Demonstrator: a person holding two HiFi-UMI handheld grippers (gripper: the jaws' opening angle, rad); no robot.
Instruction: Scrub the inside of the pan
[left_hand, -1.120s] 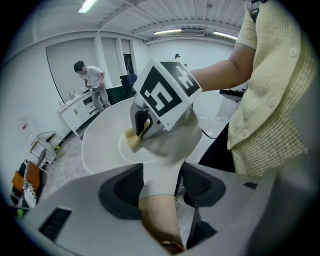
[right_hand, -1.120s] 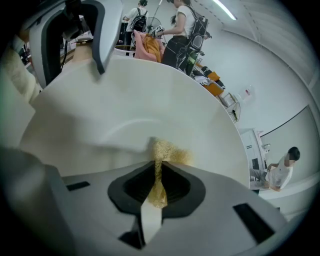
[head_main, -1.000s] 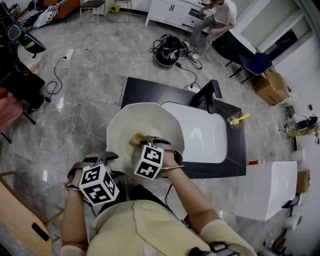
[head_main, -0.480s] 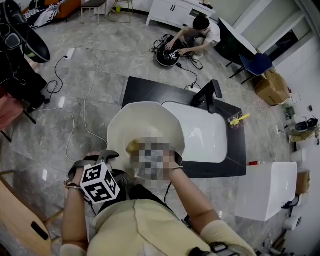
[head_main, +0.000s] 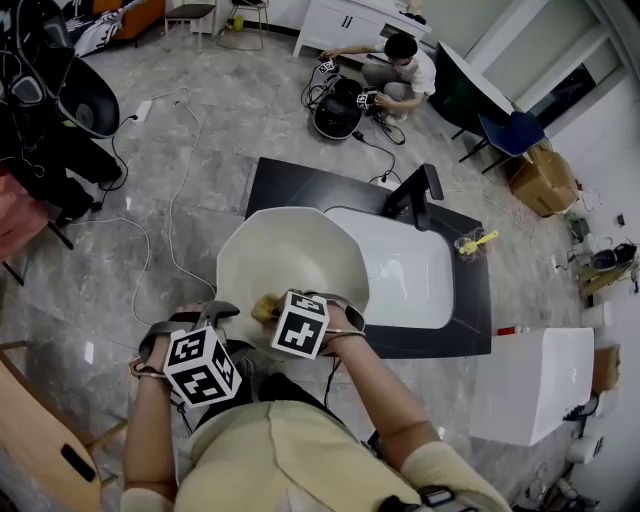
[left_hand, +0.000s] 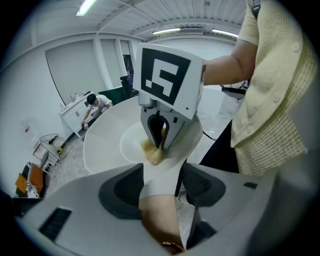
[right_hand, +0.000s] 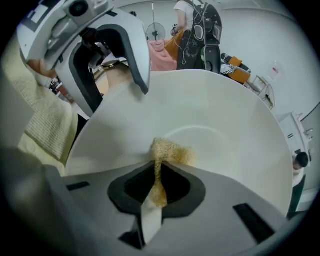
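Head view: marker cubes covering most of the left hand-held gripper (head_main: 205, 316) and the right hand-held gripper (head_main: 276, 305), so no clear sight there of either grip, nor of the handle of the pan (head_main: 290, 250). Left gripper view: handle (left_hand: 159, 220) cut off at the lower edge, white near the rim, tan lower down; material of the tan part unclear.

Left hand-held gripper: closed on that handle, dark pads tight against both sides. Right hand-held gripper: pinched nearly together on a scrubber (right_hand: 170, 150), only a thin flattened strip of it between the jaws.

Scrubber: yellow-tan, coarse, fibrous; squeezed flat inside the jaws, bulging into a loose tuft beyond them and touching the pan's inner wall, near the rim on the person's side.

Pan: wide, round, smooth glossy white, with a sloping wall and a flat circular floor. Sits above the left part of a black counter (head_main: 275, 180), overlapping the left edge of a white rectangular sink (head_main: 410, 270). Behind the sink, a black angular faucet (head_main: 415, 190).
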